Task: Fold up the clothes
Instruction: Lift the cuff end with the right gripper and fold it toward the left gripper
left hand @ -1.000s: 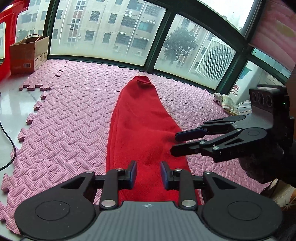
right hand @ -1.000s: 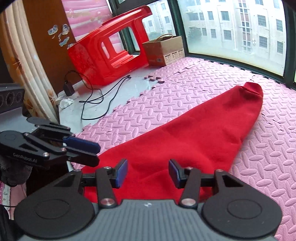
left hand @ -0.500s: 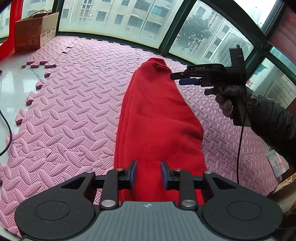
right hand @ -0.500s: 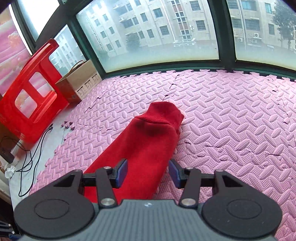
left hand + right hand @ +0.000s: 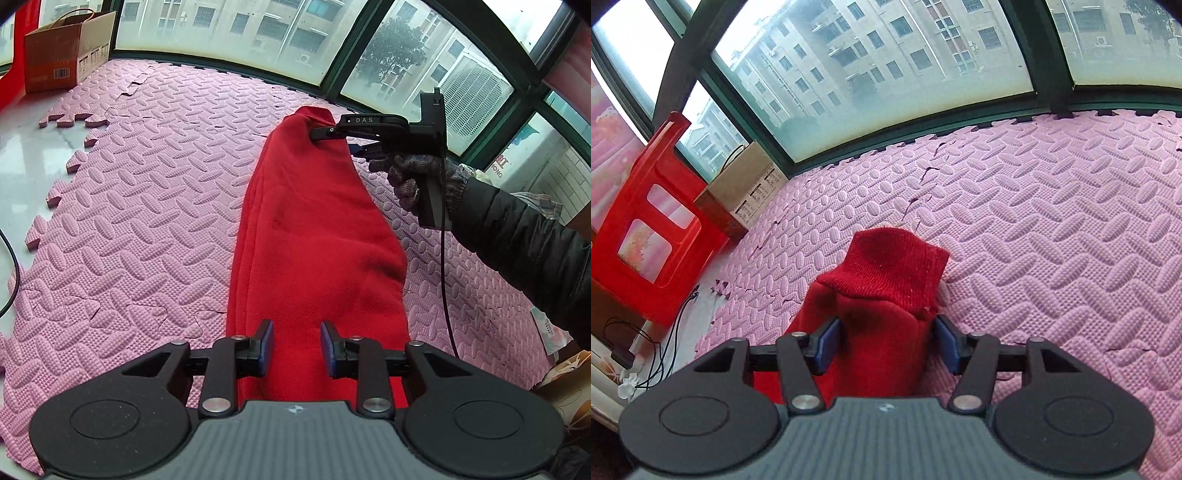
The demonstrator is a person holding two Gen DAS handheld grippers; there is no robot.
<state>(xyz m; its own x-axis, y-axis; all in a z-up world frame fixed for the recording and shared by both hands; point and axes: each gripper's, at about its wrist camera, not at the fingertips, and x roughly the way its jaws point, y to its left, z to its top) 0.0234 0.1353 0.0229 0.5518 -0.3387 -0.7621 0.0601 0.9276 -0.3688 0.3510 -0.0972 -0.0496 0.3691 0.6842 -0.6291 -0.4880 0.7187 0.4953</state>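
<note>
A red knitted garment [image 5: 310,229] lies folded into a long strip on the pink foam mat [image 5: 147,184]. My left gripper [image 5: 296,347] hovers over its near end. It is open, and the pads do not press the cloth seen in the gap. At the far end a gloved hand [image 5: 413,181] holds my right gripper [image 5: 334,142] over the ribbed end [image 5: 897,258]. In the right wrist view the right gripper [image 5: 886,347] straddles the garment [image 5: 882,325] just behind that ribbed end. Its jaws are opening, with red cloth between them and the pads not pressing on it.
A cardboard box [image 5: 66,55] stands by the window at the far left. A red plastic stool [image 5: 650,229] and black cables [image 5: 665,350] are on the bare floor beside the mat's jagged edge [image 5: 55,122]. A dark sleeve [image 5: 535,251] reaches across the right side.
The right gripper has travelled from beside the left gripper to the garment's far end and rolled and dropped over the ribbed end. The left gripper edged forward a little.
</note>
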